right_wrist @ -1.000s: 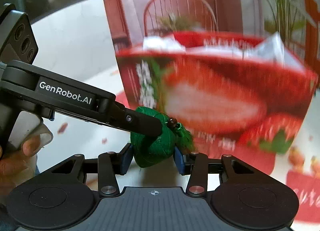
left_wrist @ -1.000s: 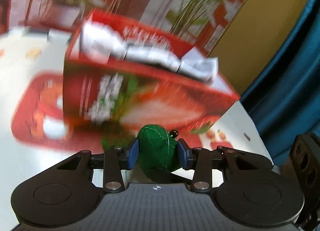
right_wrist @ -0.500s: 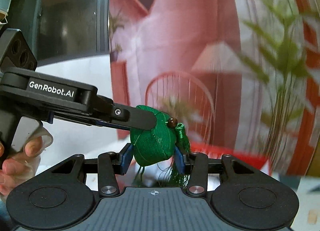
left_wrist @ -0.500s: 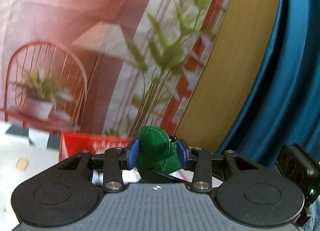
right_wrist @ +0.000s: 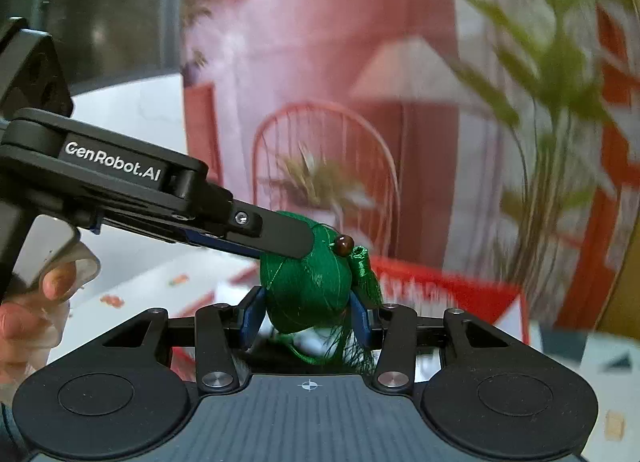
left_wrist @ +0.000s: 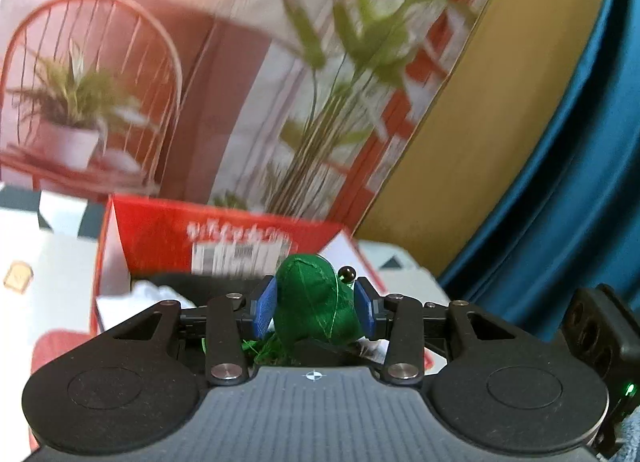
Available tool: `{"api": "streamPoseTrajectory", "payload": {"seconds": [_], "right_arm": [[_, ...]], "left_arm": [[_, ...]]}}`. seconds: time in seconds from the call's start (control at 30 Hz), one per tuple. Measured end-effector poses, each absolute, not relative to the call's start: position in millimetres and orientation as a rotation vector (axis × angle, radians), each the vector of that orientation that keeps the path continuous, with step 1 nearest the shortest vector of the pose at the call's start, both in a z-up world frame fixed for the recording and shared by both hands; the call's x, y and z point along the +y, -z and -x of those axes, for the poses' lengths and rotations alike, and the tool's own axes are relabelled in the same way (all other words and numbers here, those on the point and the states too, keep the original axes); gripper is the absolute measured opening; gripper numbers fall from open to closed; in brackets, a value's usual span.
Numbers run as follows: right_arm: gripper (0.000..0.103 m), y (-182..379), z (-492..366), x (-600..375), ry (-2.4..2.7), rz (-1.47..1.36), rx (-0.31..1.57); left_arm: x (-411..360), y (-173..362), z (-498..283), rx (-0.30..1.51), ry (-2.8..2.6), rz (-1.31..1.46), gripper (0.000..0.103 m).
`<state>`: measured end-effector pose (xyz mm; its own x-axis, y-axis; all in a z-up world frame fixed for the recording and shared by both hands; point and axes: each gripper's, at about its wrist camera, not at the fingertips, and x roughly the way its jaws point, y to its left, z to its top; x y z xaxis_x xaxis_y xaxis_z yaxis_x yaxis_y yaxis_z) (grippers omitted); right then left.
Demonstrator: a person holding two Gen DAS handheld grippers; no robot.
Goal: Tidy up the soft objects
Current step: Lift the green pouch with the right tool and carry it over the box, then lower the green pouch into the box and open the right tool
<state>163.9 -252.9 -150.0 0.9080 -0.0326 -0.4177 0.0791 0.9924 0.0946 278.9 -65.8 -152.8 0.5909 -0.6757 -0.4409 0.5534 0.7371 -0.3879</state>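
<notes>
A green stuffed fabric pouch [left_wrist: 316, 302] with a dark bead and a green tassel is held by both grippers at once. My left gripper [left_wrist: 315, 308] is shut on it, blue pads on either side. My right gripper [right_wrist: 306, 314] is shut on the same pouch [right_wrist: 308, 290], with the left gripper's finger [right_wrist: 280, 236] reaching in from the left across its top. The pouch is held in the air above an open red strawberry box [left_wrist: 224, 238], whose rim also shows in the right wrist view [right_wrist: 448, 290].
White and dark soft items lie inside the box [left_wrist: 160, 286]. It stands on a white patterned table [left_wrist: 44, 262]. A printed backdrop with a chair and plants [left_wrist: 240, 82], a yellow panel and a blue curtain [left_wrist: 580, 182] stand behind.
Both grippers, still holding the pouch, rose from in front of the box's side to above its open top, then tilted down a little so the box's inside shows.
</notes>
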Motion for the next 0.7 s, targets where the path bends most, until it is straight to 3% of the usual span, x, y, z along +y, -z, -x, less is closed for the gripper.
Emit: {"api": "streamPoseTrajectory", "payload": {"seconds": [0.23, 0.33, 0.53, 0.6, 0.7], "right_arm": [[0.042, 177, -161, -266, 0.076, -0.244, 0.509], [0.042, 181, -160, -277, 0.121, -0.287, 0.518], [0.051, 180, -155, -286, 0.203, -0.298, 0.521], [0.062, 177, -150, -286, 0.216, -0.302, 0.510], [0.076, 169, -143, -284, 0.232, -0.293, 0.484]], "left_arm": [[-69, 173, -290, 0.660, 0.687, 0.178, 0.044], [-67, 173, -292, 0.654, 0.651, 0.141, 0.050], [-61, 164, -282, 0.607, 0.582, 0.065, 0.076], [-57, 159, -275, 0.579, 0.546, 0.035, 0.091], [-50, 153, -266, 0.537, 0.489, 0.021, 0.101]]}}
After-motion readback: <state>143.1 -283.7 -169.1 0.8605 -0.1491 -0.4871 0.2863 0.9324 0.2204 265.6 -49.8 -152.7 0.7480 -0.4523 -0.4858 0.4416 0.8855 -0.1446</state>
